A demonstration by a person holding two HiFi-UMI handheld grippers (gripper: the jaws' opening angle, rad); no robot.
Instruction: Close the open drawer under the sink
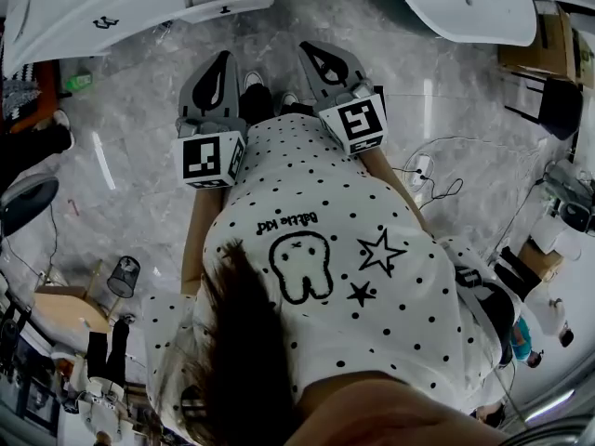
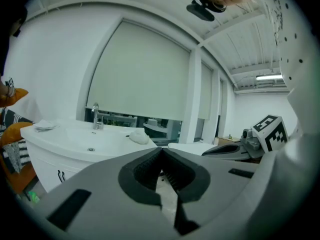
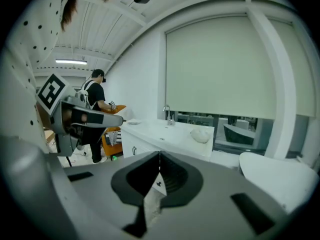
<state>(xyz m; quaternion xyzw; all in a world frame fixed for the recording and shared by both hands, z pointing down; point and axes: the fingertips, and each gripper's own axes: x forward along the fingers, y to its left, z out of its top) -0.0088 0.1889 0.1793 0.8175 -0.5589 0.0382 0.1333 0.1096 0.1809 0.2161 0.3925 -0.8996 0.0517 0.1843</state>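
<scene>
White drawer stands open beneath the white sink counter, well ahead of the grey left claw and grey right claw, both closed, holding nothing

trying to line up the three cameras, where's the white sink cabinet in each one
Head view: the sink cabinet fills the top left corner, seen from above.
Left gripper view: it sits at the left, mid-height, with the faucet on top.
Right gripper view: it is near the centre, below the window blind.
Shared landmark: the black handle on the cabinet front.
</scene>
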